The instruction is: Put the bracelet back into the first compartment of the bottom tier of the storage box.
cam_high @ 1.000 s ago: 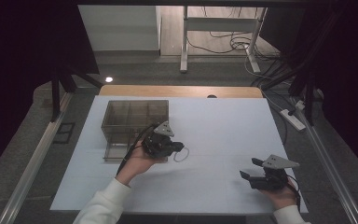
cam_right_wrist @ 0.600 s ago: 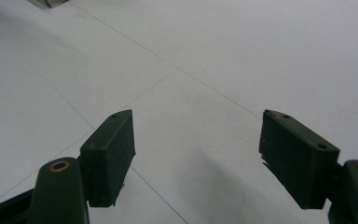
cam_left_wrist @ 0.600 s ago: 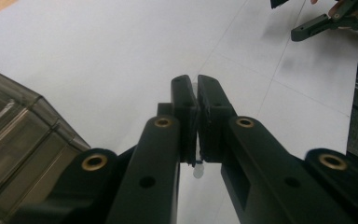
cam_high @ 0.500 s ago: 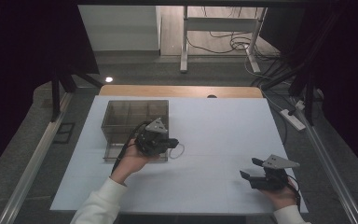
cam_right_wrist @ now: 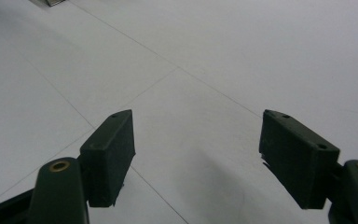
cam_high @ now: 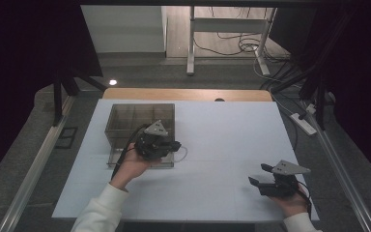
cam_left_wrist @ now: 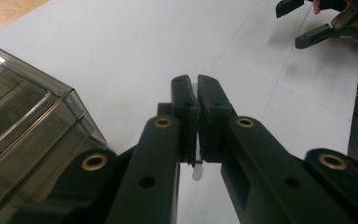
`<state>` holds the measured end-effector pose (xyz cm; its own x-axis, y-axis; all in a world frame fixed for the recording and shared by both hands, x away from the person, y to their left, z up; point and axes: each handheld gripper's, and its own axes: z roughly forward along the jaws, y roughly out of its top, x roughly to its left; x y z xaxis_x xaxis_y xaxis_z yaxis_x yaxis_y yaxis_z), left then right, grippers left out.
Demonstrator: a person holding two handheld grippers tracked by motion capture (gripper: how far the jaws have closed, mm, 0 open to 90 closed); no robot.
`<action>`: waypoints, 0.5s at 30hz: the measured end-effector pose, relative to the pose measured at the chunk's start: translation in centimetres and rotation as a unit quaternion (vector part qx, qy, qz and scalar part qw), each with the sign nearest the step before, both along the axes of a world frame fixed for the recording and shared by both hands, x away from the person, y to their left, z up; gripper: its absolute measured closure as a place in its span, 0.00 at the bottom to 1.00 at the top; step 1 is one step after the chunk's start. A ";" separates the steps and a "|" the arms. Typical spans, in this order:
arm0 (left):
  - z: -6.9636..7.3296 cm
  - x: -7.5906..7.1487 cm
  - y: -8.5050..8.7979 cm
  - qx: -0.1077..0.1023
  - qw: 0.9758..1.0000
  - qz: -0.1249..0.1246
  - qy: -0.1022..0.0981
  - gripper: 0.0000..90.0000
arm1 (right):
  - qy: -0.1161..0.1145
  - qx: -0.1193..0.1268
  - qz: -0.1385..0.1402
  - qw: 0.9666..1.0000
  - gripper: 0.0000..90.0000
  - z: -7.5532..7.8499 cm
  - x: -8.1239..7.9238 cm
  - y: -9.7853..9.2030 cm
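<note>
- Clear plastic: a thin looped tube (cam_left_wrist: 196, 173), centre frame, clenched in the left gripper (cam_left_wrist: 196, 119) beside the smoky compartment box (cam_high: 140, 120).
- Right gripper (cam_high: 266, 175), lower right: black fingers released over the white surface (cam_high: 232, 130).

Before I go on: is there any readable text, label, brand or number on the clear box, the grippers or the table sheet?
None can be read.
Clear smoky plastic compartment box: no label or print visible.
White table sheet: faint grid lines, no writing.
Left gripper, shut on a small translucent tube-like piece: no marking legible.
Right gripper, open: plain black fingers, no text.
</note>
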<state>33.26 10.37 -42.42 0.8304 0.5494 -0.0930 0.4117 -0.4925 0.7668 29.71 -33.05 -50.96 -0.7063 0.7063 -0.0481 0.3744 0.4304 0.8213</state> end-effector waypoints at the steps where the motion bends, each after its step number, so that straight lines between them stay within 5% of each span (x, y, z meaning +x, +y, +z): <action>1: 0.0 0.0 0.1 -0.001 1.000 0.000 0.001 0.96 | 0.000 0.000 0.000 1.000 0.30 0.0 0.0 0.0; 15: 0.5 -0.3 1.5 -0.012 1.000 0.015 -0.005 0.96 | 0.002 0.001 0.001 1.000 0.29 -0.1 0.0 0.0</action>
<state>32.96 11.87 -41.96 0.8142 0.5721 -0.0988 0.4187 -0.4606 0.7827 29.75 -33.05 -51.01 -0.7075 0.7053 -0.0443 0.3769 0.4296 0.8206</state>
